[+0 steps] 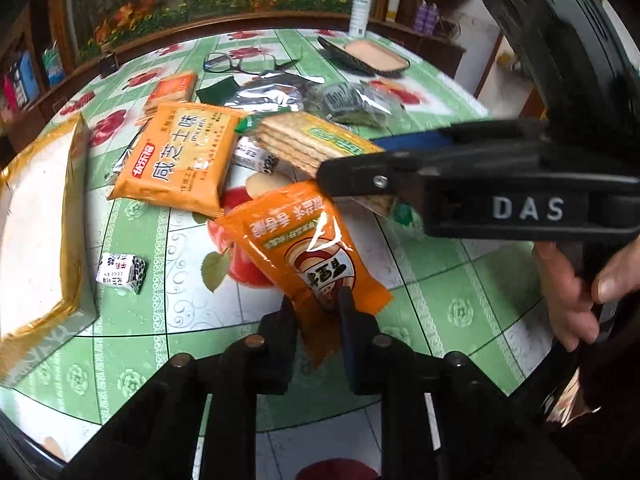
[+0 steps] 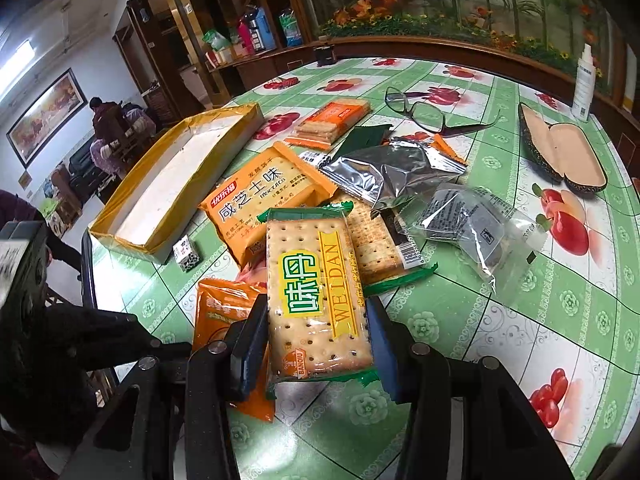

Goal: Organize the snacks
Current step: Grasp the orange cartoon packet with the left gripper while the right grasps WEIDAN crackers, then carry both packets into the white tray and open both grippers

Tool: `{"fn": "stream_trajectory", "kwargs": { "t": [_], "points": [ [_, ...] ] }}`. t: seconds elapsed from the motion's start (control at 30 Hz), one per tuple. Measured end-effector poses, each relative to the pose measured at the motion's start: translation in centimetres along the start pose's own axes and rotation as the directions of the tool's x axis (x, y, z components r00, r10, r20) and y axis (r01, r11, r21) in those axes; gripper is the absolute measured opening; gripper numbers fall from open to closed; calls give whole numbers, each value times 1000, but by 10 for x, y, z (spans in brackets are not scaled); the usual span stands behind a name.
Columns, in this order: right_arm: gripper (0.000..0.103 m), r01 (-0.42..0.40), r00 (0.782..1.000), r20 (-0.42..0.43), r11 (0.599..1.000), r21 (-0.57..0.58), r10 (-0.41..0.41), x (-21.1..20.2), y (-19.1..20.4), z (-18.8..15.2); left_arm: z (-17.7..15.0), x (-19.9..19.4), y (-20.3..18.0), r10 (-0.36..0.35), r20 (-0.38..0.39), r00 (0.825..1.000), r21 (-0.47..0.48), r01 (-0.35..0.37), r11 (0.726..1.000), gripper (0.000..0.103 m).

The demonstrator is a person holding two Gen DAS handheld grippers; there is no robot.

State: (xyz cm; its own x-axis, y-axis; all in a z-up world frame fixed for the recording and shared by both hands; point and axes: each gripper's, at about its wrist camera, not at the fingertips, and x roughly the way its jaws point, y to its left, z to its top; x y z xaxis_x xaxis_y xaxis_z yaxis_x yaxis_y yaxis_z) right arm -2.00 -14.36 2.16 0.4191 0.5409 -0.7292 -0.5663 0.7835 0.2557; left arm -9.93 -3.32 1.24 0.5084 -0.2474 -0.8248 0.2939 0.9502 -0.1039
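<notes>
My left gripper (image 1: 318, 304) is shut on the lower end of an orange snack pouch (image 1: 304, 240), which lies slanted on the green fruit-print tablecloth (image 1: 440, 280). My right gripper (image 2: 316, 320) is shut on a green-edged WEILDAN cracker pack (image 2: 312, 280), its pads on the pack's two long sides. In the left wrist view that pack (image 1: 300, 140) hangs above the table at the right. In the right wrist view the orange pouch (image 2: 224, 308) shows just left of and below the crackers. A gold-rimmed shallow box (image 2: 180, 172) sits at the left with nothing in it.
An orange biscuit pack (image 2: 264, 204), a second cracker pack (image 2: 376, 240), a silver pack (image 2: 384, 172), a clear-wrapped dark cake (image 2: 468, 224) and a small candy (image 2: 186, 256) lie loose mid-table. Glasses (image 2: 420, 110), an open glasses case (image 2: 568, 152) and a spray bottle (image 2: 584, 80) stand farther back.
</notes>
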Motion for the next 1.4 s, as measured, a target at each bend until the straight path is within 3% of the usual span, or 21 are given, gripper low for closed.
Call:
{"fn": "stream_trajectory", "kwargs": {
  "t": [0.13,0.4,0.73,0.8,0.87,0.93,0.97,1.0,1.03,1.07,1.4],
  "points": [
    [51,-1,1000,12,1000,9,1,-2,-1,0,-2,-5,6,-36,32,999,-38,38,999,13],
    [51,-29,998,50,999,29,28,-11,-4,3,-2,-30,16,-37,96,995,-69,44,997,9],
    [51,-38,998,56,999,33,37,-11,-3,3,0,-15,21,-90,46,995,-100,94,991,9],
    [51,-33,998,51,999,29,31,-10,-2,3,2,-10,20,-87,41,995,-100,90,991,14],
    [51,-27,999,38,999,30,25,-7,-3,2,5,-5,20,-94,27,995,-98,96,991,34],
    [51,-21,1000,14,999,42,20,-1,-5,1,8,2,21,-96,21,995,-107,98,989,47],
    [51,-22,1000,-2,998,50,22,3,-6,0,10,4,22,-98,24,995,-108,100,989,47],
    [51,-27,1000,-14,998,55,27,6,-7,0,12,5,21,-106,34,994,-107,109,988,47],
    [51,-31,999,-21,998,56,32,7,-7,-1,13,6,22,-117,43,992,-115,121,986,35],
    [51,-34,999,-23,998,55,35,8,-6,-2,15,9,23,-118,39,992,-122,122,985,14],
    [51,-46,999,24,996,71,44,-2,-8,0,12,-9,27,-83,97,992,-140,96,985,12]
  ]
}}
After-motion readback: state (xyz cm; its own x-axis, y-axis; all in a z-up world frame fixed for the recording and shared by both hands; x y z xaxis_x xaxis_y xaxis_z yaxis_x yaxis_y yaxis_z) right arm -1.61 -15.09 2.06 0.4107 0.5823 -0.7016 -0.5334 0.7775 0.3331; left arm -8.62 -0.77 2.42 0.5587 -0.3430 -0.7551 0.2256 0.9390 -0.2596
